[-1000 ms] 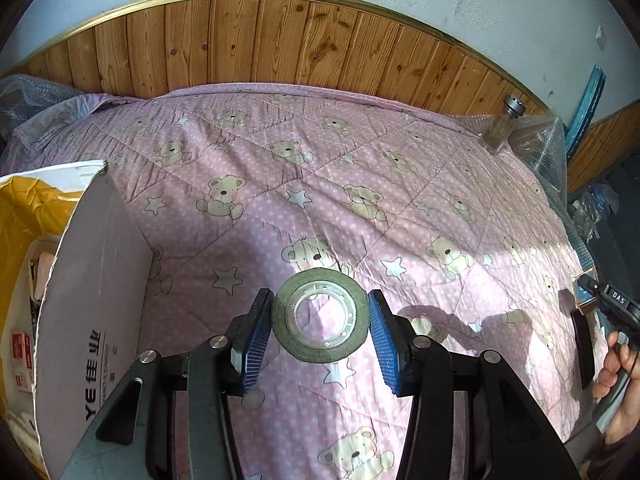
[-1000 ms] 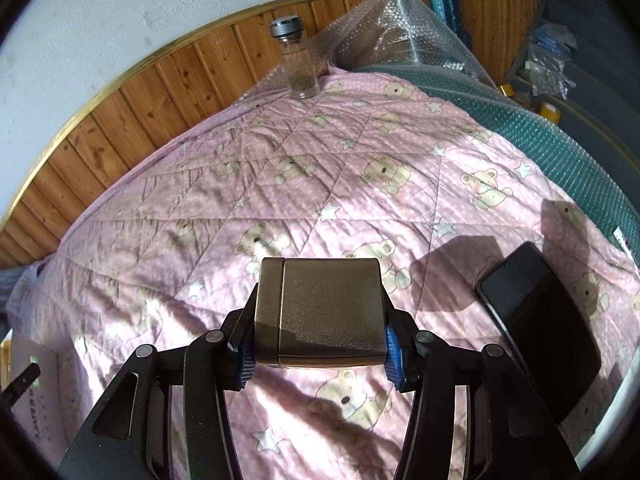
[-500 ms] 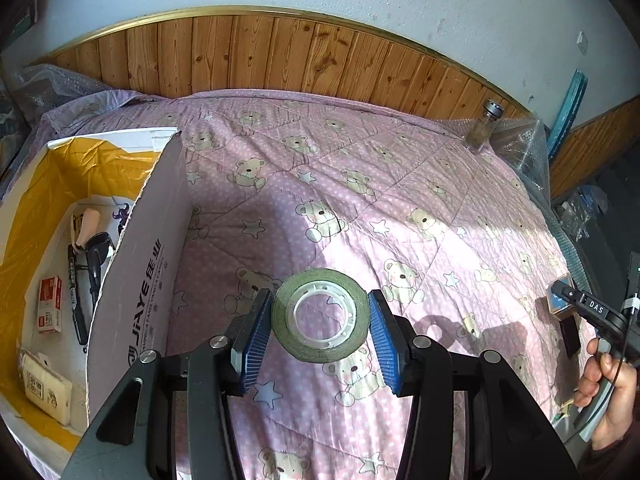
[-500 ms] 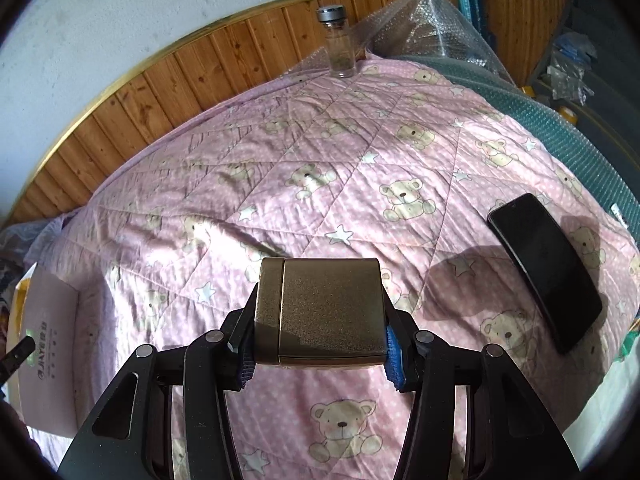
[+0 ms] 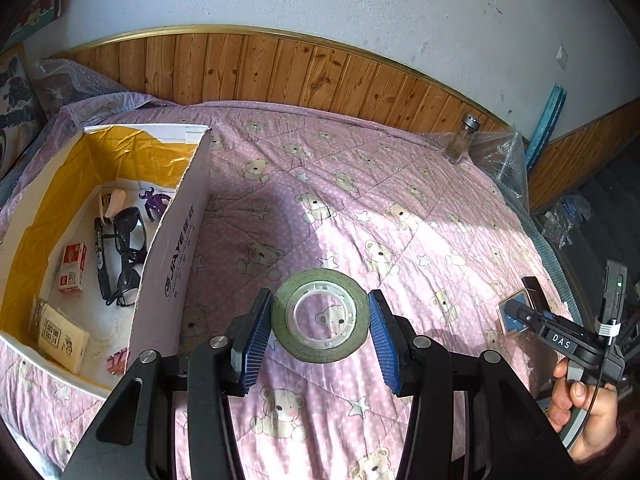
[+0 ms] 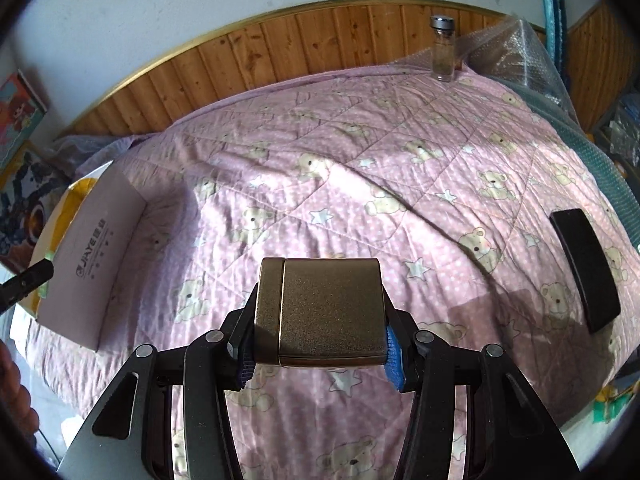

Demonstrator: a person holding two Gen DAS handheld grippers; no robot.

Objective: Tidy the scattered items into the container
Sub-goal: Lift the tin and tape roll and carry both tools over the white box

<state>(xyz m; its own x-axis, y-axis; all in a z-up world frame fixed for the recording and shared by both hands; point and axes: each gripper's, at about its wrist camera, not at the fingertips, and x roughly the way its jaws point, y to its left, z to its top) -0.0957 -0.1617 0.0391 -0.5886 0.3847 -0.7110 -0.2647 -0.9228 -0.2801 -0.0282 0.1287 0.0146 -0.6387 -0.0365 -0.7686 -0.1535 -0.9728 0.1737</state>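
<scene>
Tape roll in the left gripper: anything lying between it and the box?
Nothing. In the left wrist view only bare pink quilt separates the tape roll from the box wall.

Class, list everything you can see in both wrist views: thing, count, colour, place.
Tape roll: 1, green, between left jaws.
Bronze box: 1, between right jaws.
Cardboard box: 1, white, yellow lining, quilt's left.
Glasses: 1, black, in cardboard box.
Marker: 1, black, in cardboard box.
Black slab: 1, quilt's right.
Glass bottle: 1, clear, far edge.
Quilt: 1, pink.
Left gripper: 1, black.
Right gripper: 1, black.
Hand: 1, lower right.
</scene>
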